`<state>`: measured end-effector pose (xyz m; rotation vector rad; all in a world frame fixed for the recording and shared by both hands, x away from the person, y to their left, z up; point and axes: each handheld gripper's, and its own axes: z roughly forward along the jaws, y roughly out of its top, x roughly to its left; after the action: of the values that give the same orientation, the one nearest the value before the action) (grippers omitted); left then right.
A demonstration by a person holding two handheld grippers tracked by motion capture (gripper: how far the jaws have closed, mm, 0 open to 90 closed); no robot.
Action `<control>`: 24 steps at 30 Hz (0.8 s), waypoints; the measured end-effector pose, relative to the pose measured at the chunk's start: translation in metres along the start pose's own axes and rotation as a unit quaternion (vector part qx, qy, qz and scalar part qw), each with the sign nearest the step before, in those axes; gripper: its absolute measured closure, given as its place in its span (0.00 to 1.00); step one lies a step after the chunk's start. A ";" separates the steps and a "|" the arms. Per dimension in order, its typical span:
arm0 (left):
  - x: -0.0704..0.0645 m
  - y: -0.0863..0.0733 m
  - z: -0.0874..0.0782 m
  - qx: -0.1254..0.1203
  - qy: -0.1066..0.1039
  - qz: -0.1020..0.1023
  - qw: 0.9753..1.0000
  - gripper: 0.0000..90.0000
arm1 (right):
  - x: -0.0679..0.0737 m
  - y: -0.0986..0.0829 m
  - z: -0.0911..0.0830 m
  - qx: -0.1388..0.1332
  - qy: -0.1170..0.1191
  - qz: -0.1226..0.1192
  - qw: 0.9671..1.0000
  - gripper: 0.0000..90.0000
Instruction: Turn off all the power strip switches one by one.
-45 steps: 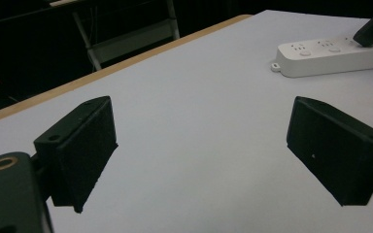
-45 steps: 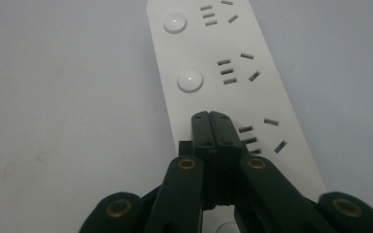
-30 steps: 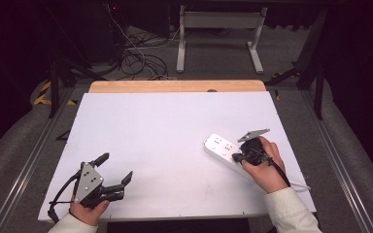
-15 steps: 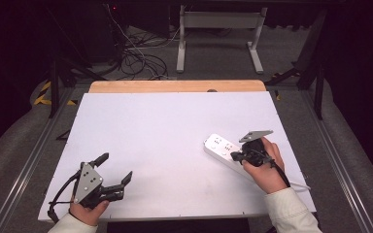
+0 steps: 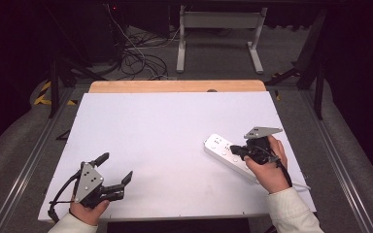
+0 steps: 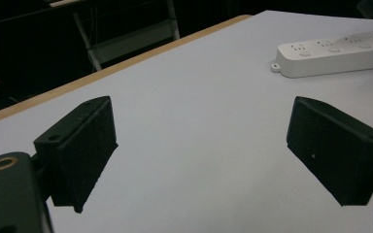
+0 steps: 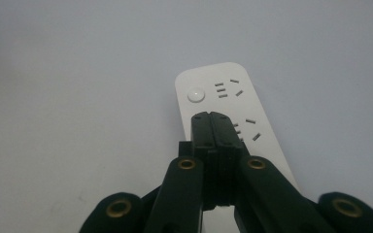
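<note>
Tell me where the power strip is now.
In the high view, the white power strip lies on the table's right side, directly under the shut right claw.

The desk (image 5: 165,141) is plain white with a light wooden strip along its far edge. The power strip (image 5: 223,150) is white, with small grey slots and round white buttons. Both the left claw (image 5: 114,169) and the right claw (image 5: 234,148) are black, with brass-coloured rivets and grey plates.

Black cables (image 5: 136,58) tangle on the floor beyond the table (image 5: 175,86).
</note>
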<state>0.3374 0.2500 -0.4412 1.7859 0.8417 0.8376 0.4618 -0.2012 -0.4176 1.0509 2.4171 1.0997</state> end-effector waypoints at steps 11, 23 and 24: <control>0.000 0.000 0.001 0.001 0.000 -0.001 1.000 0.13 | -0.005 0.009 0.020 0.017 0.008 -0.005 1.000 1.00; 0.000 0.000 0.002 0.002 0.000 0.000 1.000 0.13 | -0.007 0.014 0.042 0.037 0.011 -0.002 0.999 1.00; 0.000 0.000 0.002 0.002 0.000 0.000 1.000 0.13 | -0.007 0.014 0.043 0.041 0.009 -0.002 0.999 1.00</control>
<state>0.3387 0.2495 -0.4421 1.7887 0.8439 0.8368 0.4963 -0.1771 -0.4362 1.0646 2.4970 1.0218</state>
